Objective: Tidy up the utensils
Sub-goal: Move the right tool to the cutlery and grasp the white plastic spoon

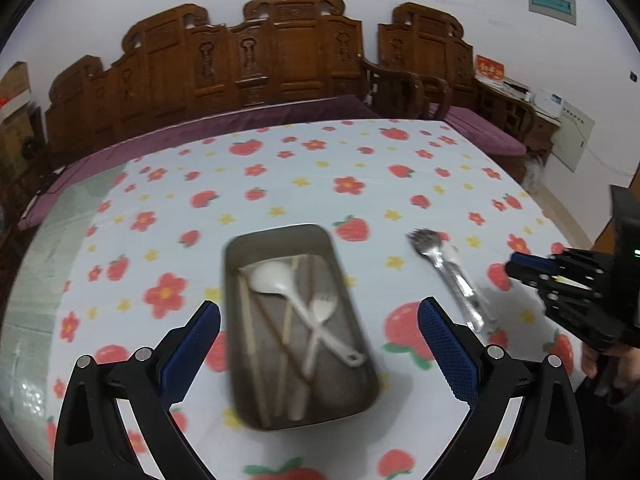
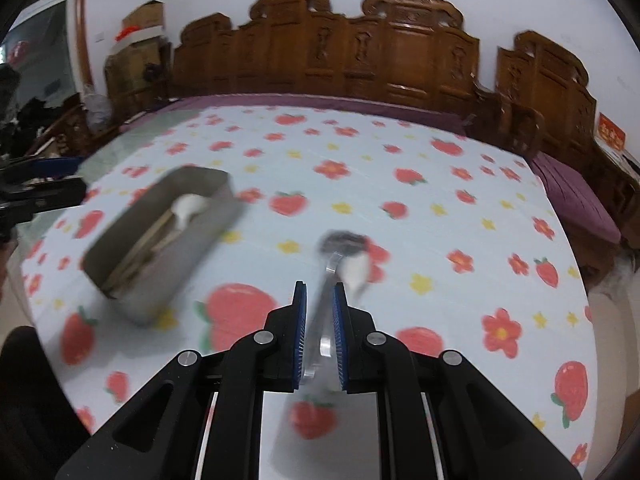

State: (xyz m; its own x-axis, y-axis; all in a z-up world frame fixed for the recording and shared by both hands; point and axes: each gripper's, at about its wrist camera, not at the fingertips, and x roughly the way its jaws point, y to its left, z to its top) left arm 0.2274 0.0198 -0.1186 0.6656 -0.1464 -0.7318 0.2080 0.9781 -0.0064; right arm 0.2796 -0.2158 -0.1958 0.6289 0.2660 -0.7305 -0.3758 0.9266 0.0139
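A grey metal tray [image 1: 236, 280] lies on the strawberry tablecloth [image 1: 160, 208]. It holds a white ladle spoon [image 1: 272, 276], a white fork [image 1: 322, 308] and wooden chopsticks [image 1: 248, 320]. My left gripper [image 1: 320, 306] hangs wide open above the tray, with nothing between its fingers. Right of the tray, a metal fork and spoon [image 1: 452, 276] lie together on the cloth. My right gripper [image 1: 516, 266] hovers just right of them. In the right wrist view its jaws [image 2: 320, 286] stand a narrow gap apart. The metal handle [image 2: 326, 308] shows through that gap, blurred like the cloth and not gripped.
A carved wooden bench [image 1: 280, 60] with a purple cushion [image 1: 240, 120] runs along the table's far edge. An armchair [image 1: 424, 60] stands at the back right. A hand [image 1: 608, 364] holds the right gripper at the table's right side. The tray [image 2: 160, 276] sits left of the right gripper.
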